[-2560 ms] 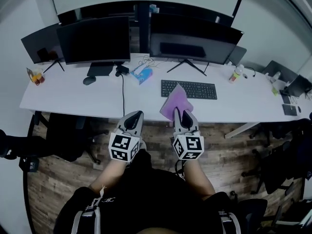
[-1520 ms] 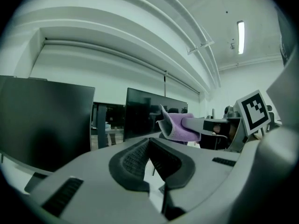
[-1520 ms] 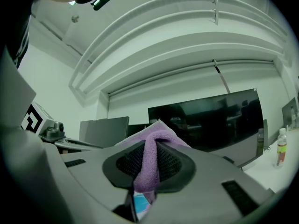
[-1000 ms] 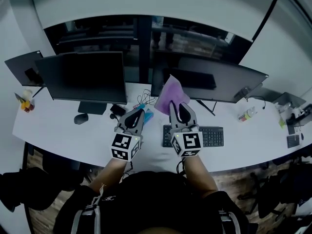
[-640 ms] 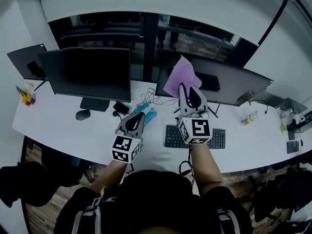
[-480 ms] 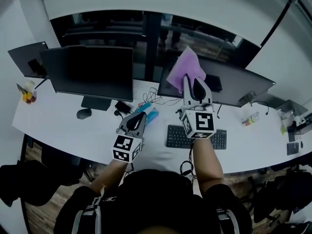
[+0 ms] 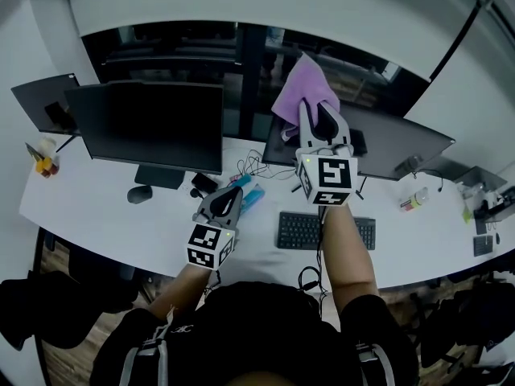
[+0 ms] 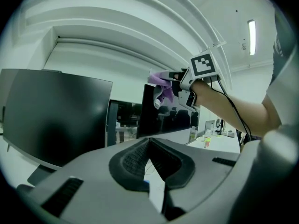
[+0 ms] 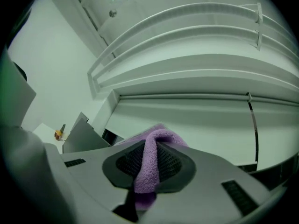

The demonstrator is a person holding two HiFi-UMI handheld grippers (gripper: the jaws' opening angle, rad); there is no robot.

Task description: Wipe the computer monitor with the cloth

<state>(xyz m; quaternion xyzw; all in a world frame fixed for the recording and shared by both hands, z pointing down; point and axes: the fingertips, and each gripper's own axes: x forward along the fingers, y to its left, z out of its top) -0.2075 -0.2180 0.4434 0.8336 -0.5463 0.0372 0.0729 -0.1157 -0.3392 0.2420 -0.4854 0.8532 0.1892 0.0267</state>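
Observation:
My right gripper (image 7: pixel 317 122) is shut on a purple cloth (image 7: pixel 303 86) and held high, at the top left corner of the wide dark right monitor (image 7: pixel 396 146). In the right gripper view the cloth (image 9: pixel 149 168) is pinched between the dark pads and folds over the fingertips. The left gripper view shows the cloth (image 8: pixel 161 85) against that monitor's (image 8: pixel 164 113) upper edge; I cannot tell whether it touches. My left gripper (image 7: pixel 226 205) hangs low over the white desk (image 7: pixel 88 211), shut with nothing in it (image 8: pixel 148 141).
A second dark monitor (image 7: pixel 149 127) stands at the left, with a smaller screen (image 7: pixel 40 103) beyond it. On the desk lie a black keyboard (image 7: pixel 326 232), a mouse (image 7: pixel 138 194), a blue item among cables (image 7: pixel 248 191) and a bottle (image 7: pixel 414 199).
My right gripper has risen with the cloth from keyboard height to the right monitor's top left corner. The left gripper has stayed low over the desk.

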